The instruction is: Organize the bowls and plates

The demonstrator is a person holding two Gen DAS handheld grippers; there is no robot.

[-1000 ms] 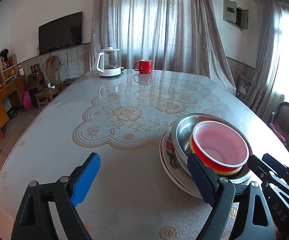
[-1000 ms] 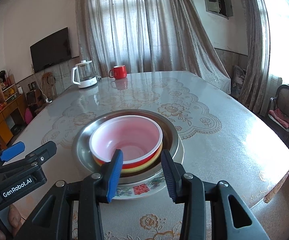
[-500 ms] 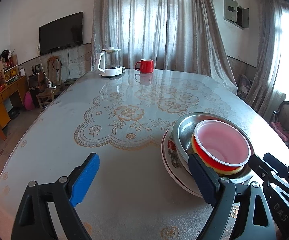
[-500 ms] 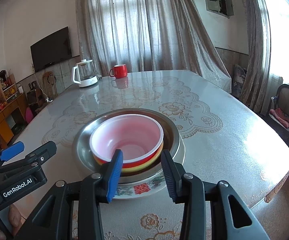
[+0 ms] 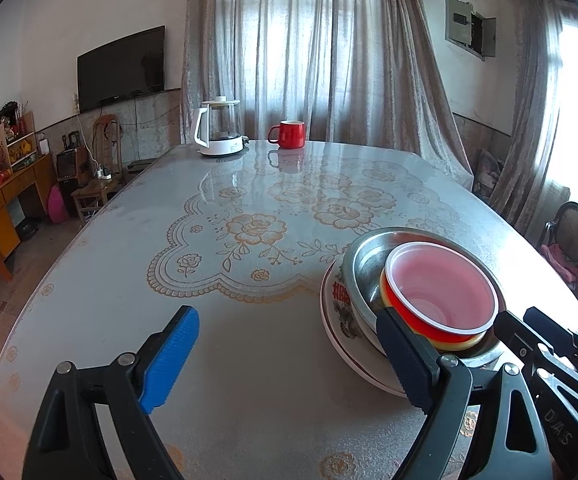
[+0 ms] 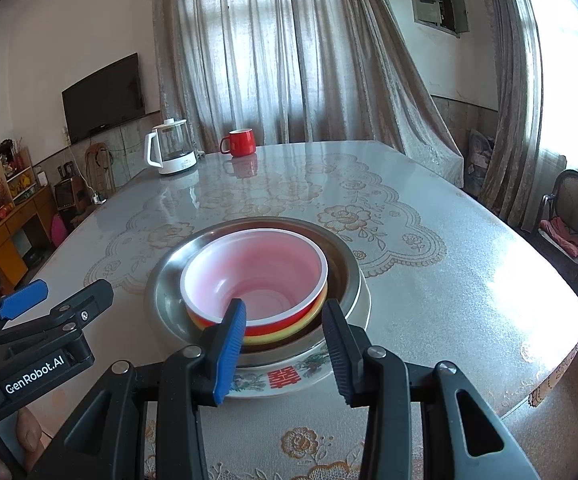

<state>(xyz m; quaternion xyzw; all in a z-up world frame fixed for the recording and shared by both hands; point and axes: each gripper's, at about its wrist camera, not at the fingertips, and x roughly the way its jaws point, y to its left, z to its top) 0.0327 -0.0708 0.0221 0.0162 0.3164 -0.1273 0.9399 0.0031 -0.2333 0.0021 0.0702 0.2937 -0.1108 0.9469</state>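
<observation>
A stack stands near the table's front edge: a red bowl with a pink inside sits in a yellow bowl, inside a steel basin, on a white flowered plate. The stack shows at the right in the left wrist view: red bowl, basin, plate. My right gripper is open and empty, just in front of the stack, fingers level with the bowl rims. My left gripper is open wide and empty, left of the stack, its right finger in front of the plate's edge.
A white-based glass kettle and a red mug stand at the table's far end. The table has a glossy floral cover. A chair stands off the right side. Cabinets and a TV are at the left wall.
Both grippers have barely shifted. The stack and the open jaws look the same.
</observation>
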